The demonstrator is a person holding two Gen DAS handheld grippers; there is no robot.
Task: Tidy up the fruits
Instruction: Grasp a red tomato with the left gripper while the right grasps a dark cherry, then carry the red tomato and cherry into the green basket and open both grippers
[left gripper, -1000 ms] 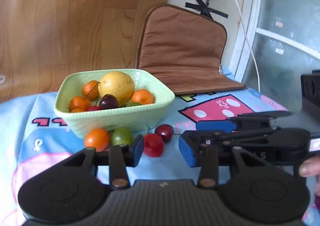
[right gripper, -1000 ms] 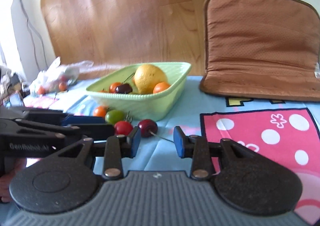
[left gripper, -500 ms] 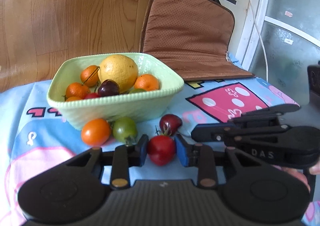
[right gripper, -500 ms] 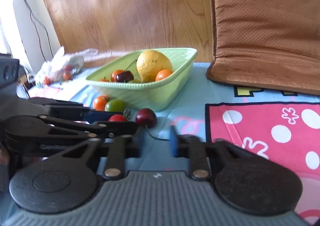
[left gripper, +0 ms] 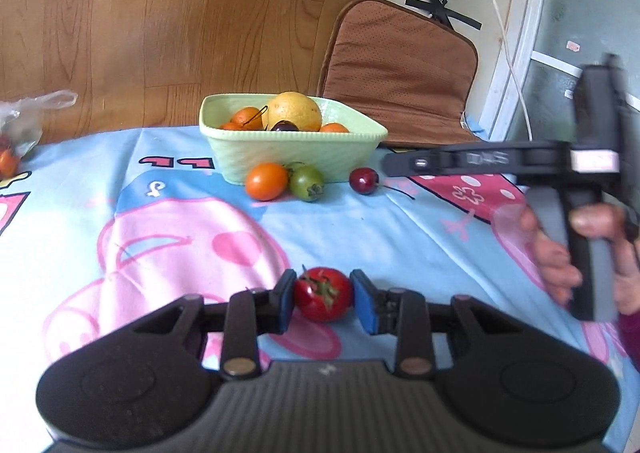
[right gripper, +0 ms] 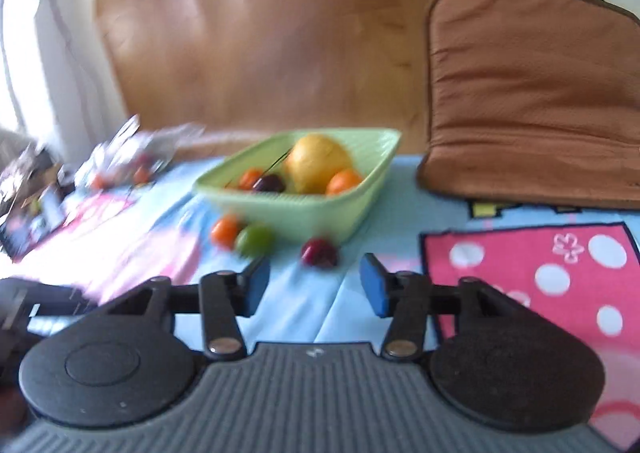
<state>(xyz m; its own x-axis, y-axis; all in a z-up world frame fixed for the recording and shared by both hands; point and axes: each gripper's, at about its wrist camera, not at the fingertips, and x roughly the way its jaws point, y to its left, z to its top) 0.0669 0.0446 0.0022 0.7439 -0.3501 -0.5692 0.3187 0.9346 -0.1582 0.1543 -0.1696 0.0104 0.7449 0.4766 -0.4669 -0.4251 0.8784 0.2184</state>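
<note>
Tomato pinched, and easy to lose or crush on the way to the bowl.

Nearest me, my left gripper (left gripper: 323, 300) has its fingers pinching the red tomato (left gripper: 322, 293) at mid-height above the desk (left gripper: 400, 229); the skin is smooth and round, so I judge it may squirt out or bruise if I squeeze harder. My right gripper (right gripper: 314, 287) is opening on nothing, the cherry (right gripper: 319, 251) just ahead; a sloppy approach could roll it. Beyond, the bowl (left gripper: 280, 151) is already piled, so a dropped fruit may bounce out.
</note>
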